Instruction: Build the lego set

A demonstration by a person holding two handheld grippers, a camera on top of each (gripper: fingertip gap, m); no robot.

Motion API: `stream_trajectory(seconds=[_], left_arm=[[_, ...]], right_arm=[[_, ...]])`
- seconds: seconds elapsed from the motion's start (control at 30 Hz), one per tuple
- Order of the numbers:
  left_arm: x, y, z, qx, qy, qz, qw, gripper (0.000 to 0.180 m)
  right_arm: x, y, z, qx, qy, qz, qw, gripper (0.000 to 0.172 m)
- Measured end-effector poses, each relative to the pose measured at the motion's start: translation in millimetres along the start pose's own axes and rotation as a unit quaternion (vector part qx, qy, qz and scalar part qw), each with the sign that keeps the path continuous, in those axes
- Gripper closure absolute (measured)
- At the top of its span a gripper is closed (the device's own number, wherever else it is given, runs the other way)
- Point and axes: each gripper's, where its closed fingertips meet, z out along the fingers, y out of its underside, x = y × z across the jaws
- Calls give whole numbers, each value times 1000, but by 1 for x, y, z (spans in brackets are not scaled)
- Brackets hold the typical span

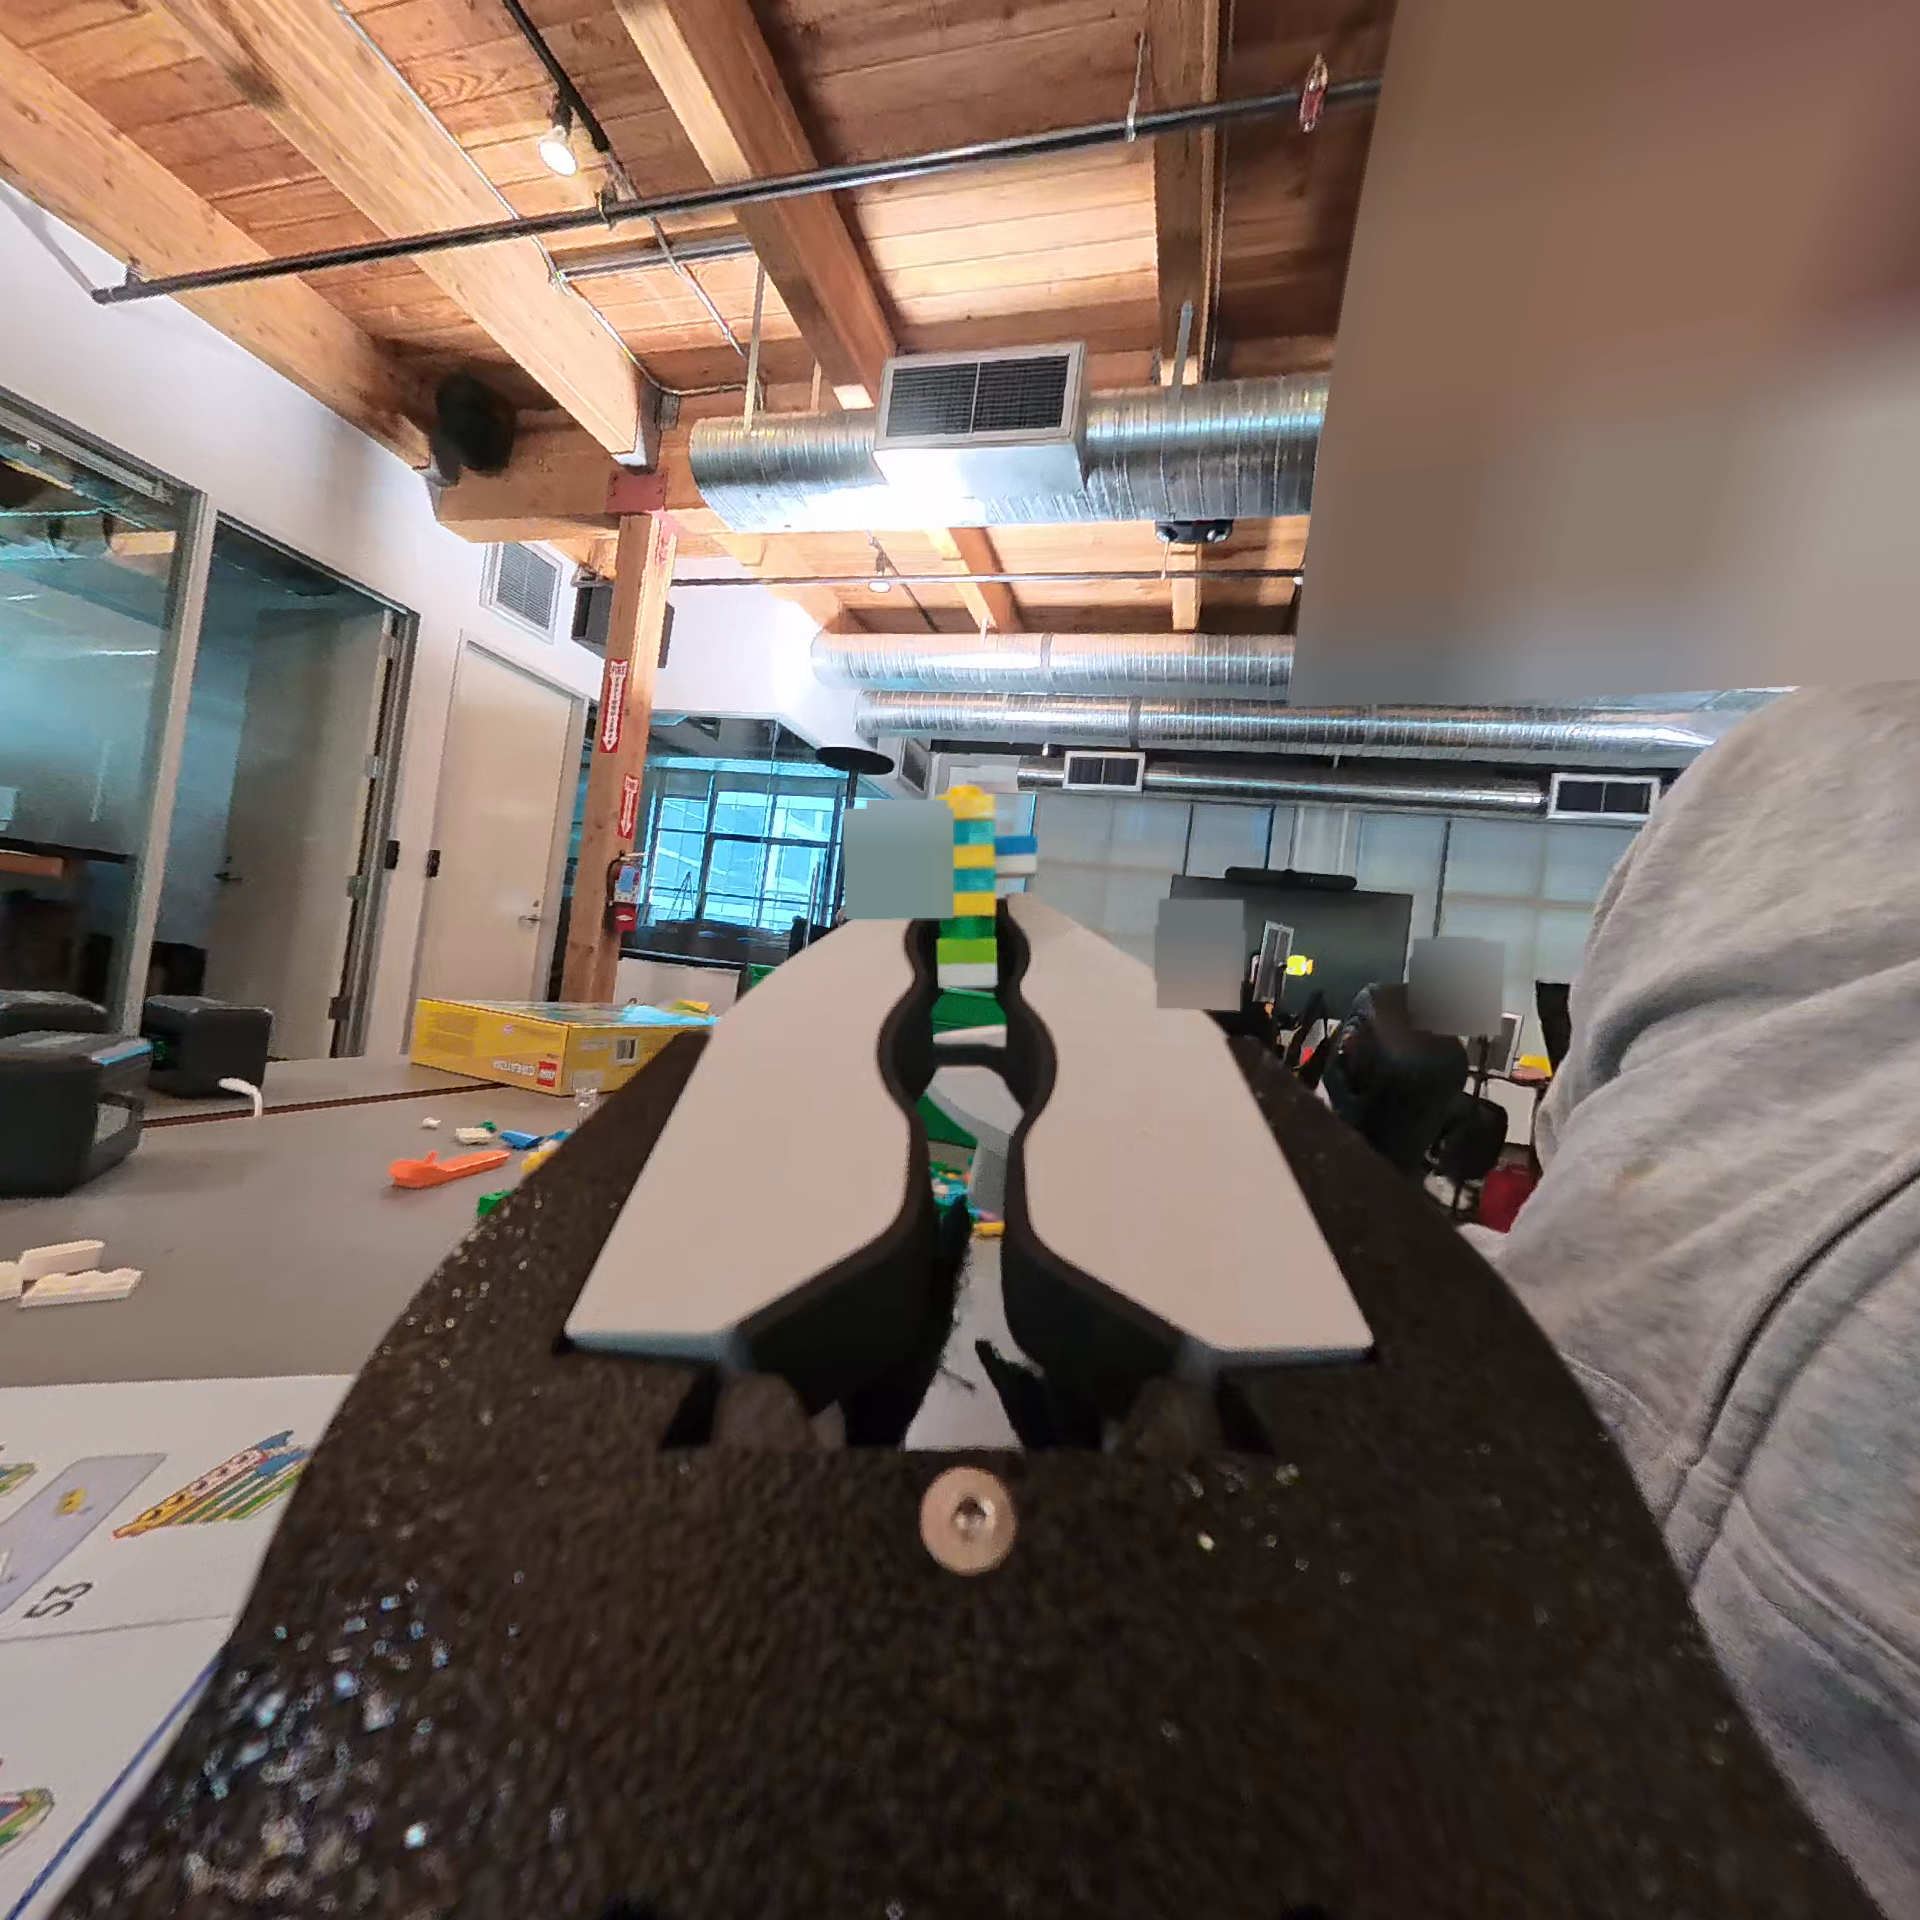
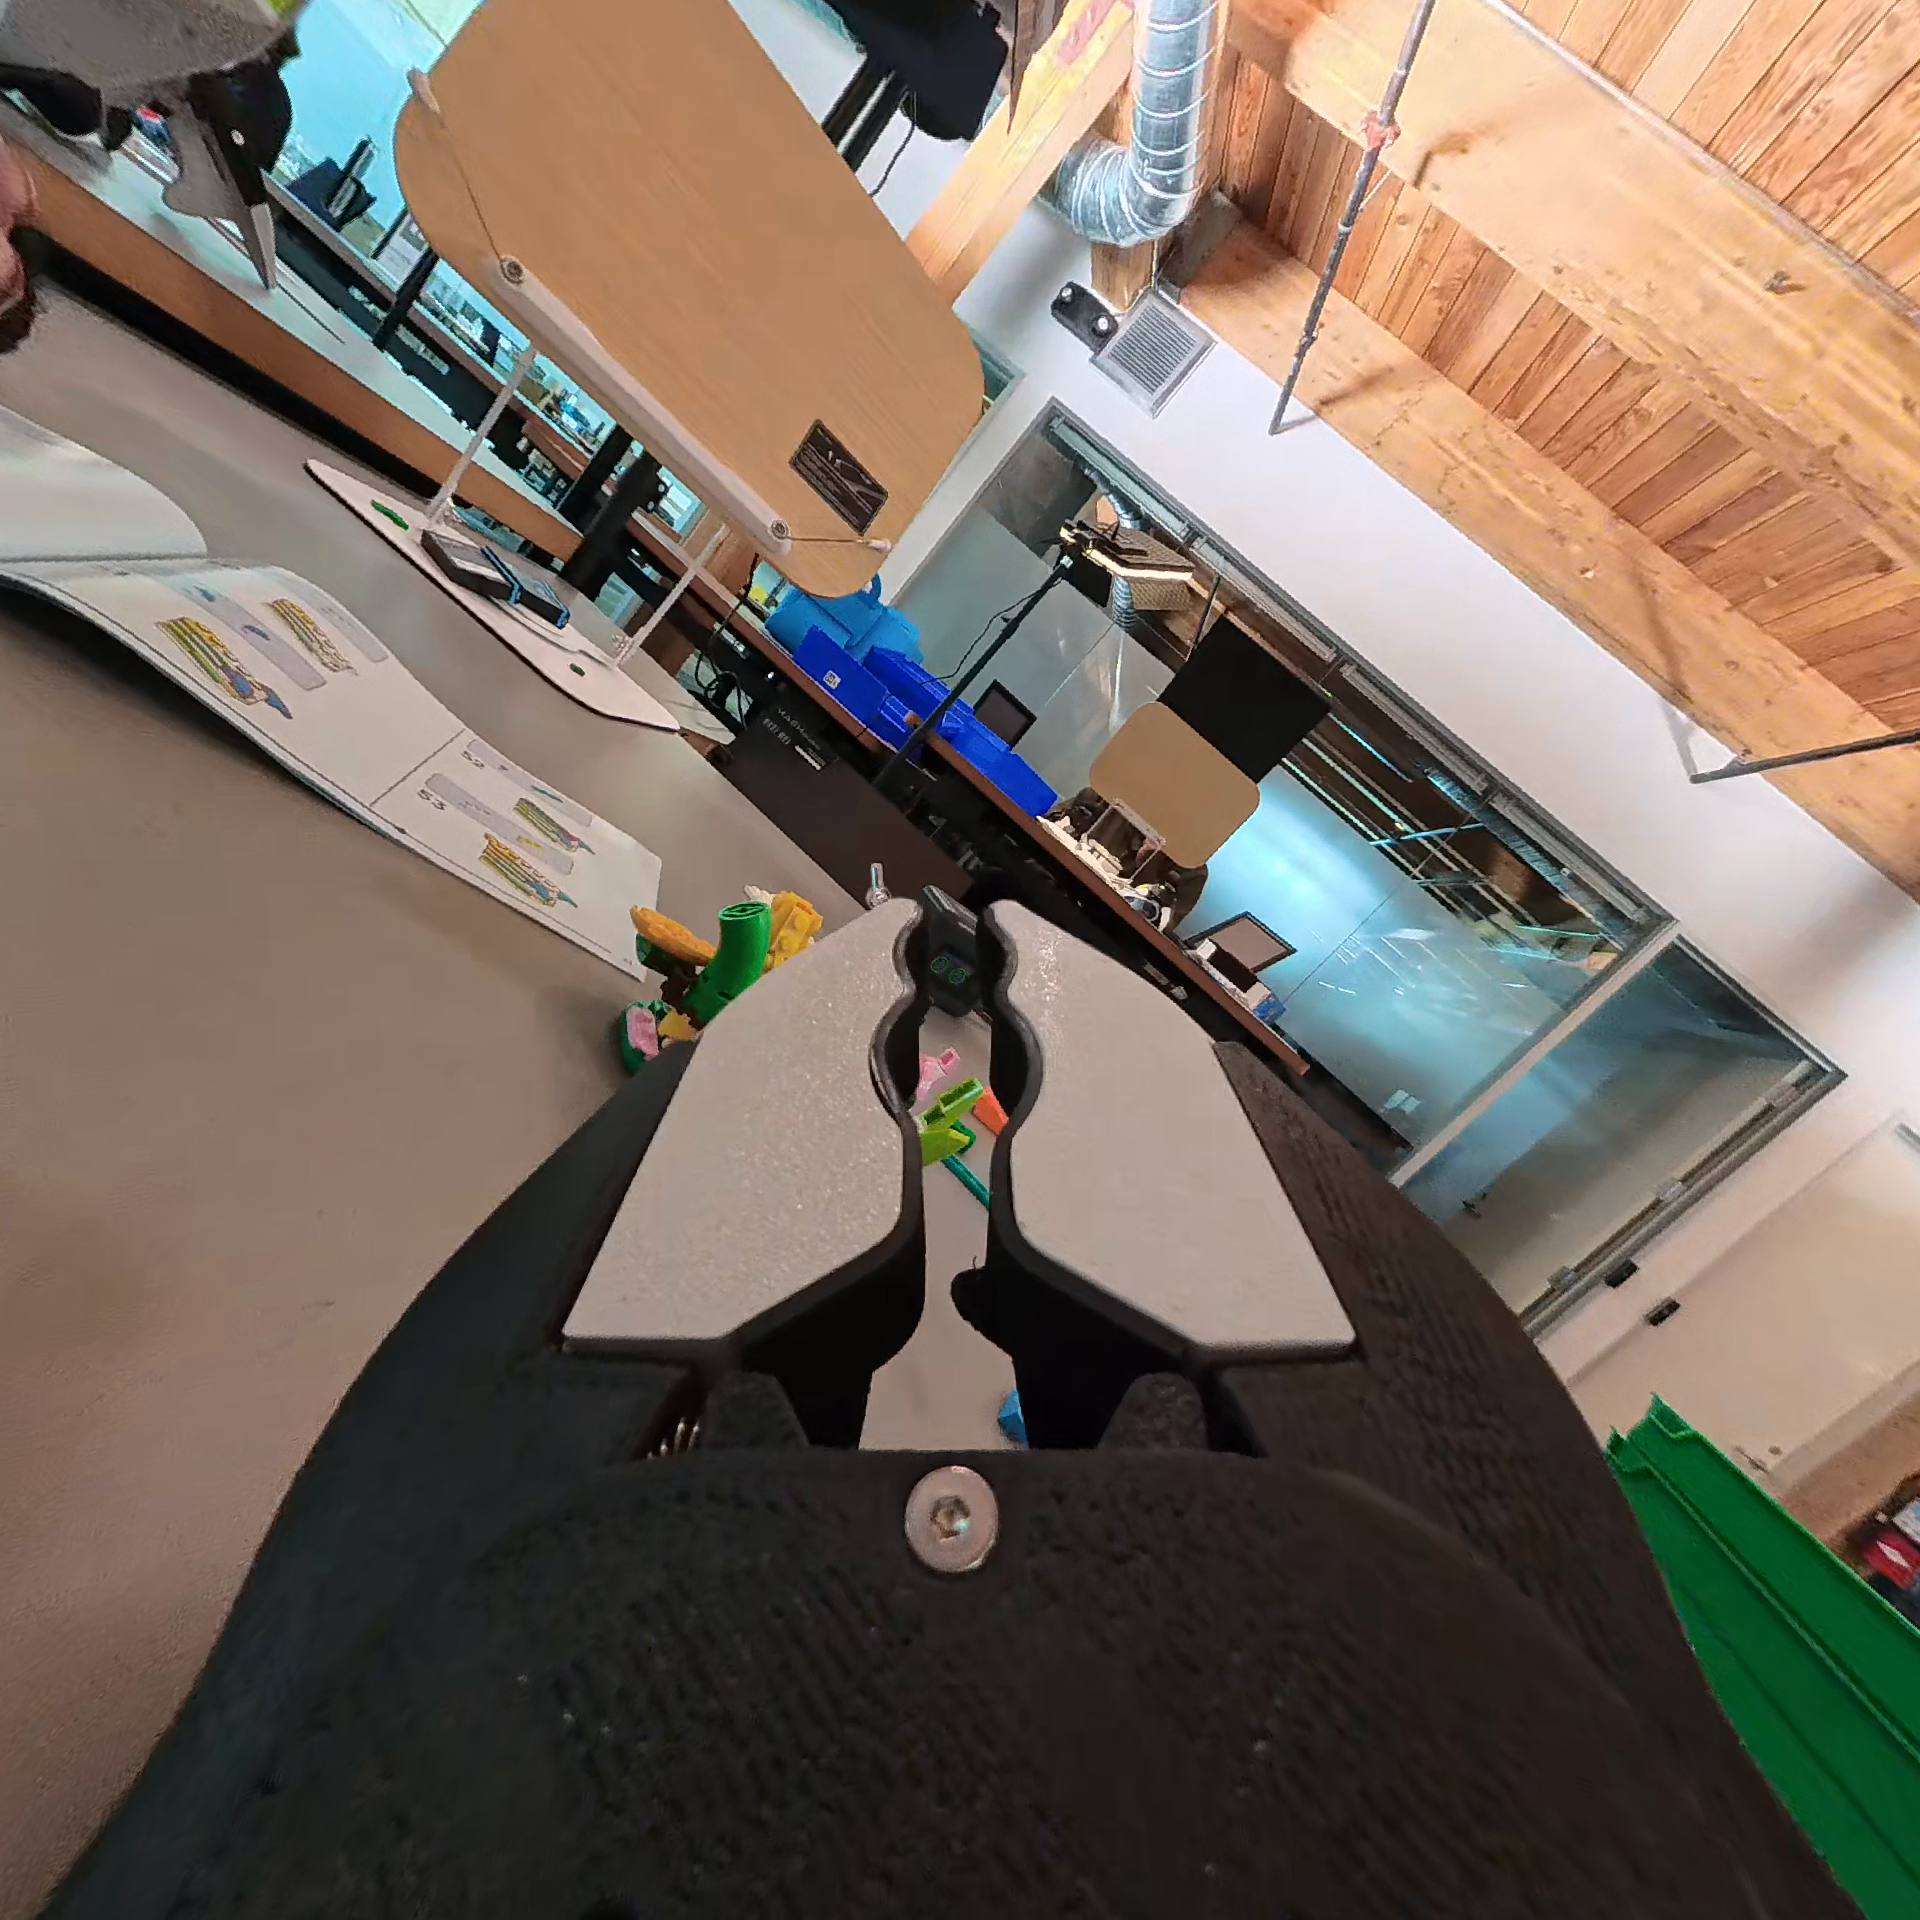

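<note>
Left gripper [image 1: 968,940] fingers narrow, clamped on striped yellow-teal-green toy brick column [image 1: 972,894]; right gripper [image 2: 948,940] fingers narrow, nothing held, green brick pieces [image 2: 948,1127] on grey table [image 2: 260,1039] between fingers.

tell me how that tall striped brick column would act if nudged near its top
The brick column is tall and narrow, so it would likely tip or lever over easily. Stacked from single bricks, it may snap apart at a joint rather than bend. It looks like small plastic pieces, so it is probably light.
</note>
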Motion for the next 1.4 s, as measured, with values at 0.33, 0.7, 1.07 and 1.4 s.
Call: stream_trajectory(seconds=[0.33,0.7,1.07,1.4], left_arm=[[11,11,5,-32,26,16,999,172],[20,20,8,-58,48,25,997,172],[19,18,8,-54,46,21,997,172],[18,19,8,-55,46,21,997,172]], right_arm=[[-7,1,1,-6,-7,-32,999,165],[-13,4,3,-16,-9,-68,997,167],[-16,6,3,-20,-13,-85,996,167],[-19,7,4,-23,-18,-96,995,167]])
